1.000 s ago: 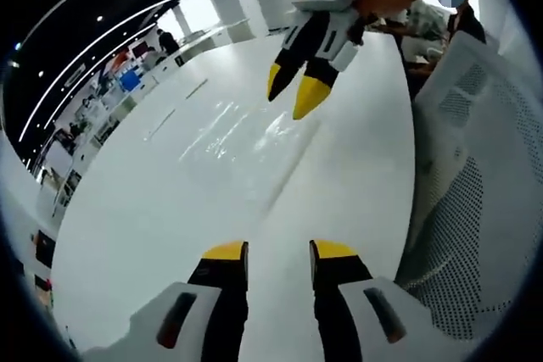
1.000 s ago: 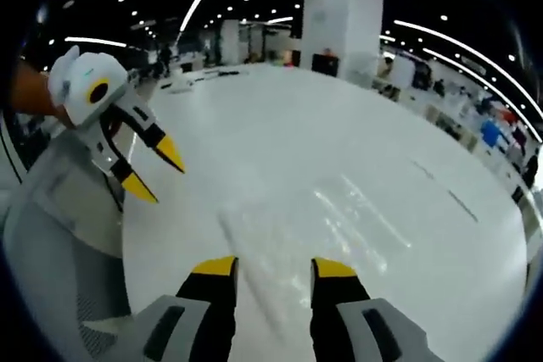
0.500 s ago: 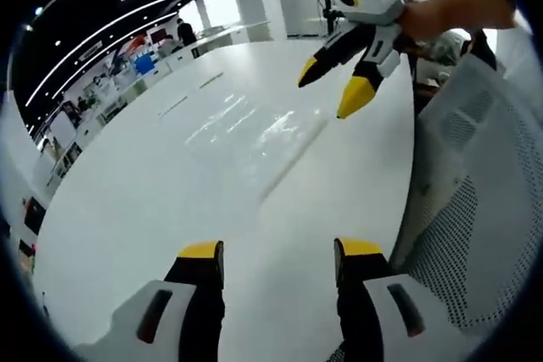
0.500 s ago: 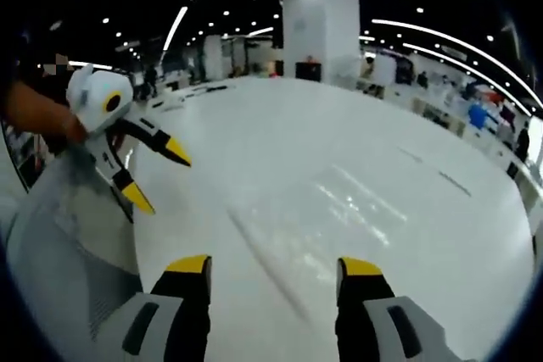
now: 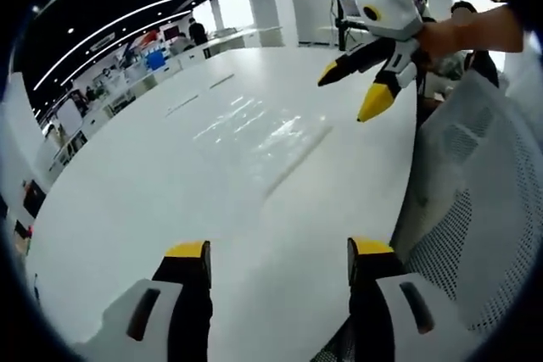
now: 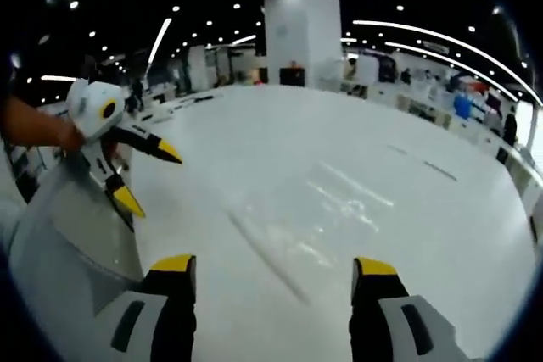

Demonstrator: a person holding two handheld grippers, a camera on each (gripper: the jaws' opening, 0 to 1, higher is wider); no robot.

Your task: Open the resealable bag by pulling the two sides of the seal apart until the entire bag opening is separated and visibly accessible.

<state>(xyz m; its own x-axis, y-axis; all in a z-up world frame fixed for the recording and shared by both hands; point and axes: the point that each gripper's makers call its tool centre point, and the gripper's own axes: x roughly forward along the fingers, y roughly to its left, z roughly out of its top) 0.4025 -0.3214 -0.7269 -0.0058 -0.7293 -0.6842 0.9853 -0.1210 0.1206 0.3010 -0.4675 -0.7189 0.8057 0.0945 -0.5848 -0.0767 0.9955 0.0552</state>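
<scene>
While flat, bag (image 5: 263,137) lies seal-edge toward viewer.

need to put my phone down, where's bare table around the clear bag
Bare white table lies on every side of the resealable bag: widest between the bag and the left gripper, also beyond it toward the far edge. It is tighter at the mesh chair side, where the right gripper hovers.

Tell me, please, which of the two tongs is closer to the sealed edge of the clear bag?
Both tongs are open above the white table. The right tongs look closer to the clear resealable bag; the left tongs hang back from it.
</scene>
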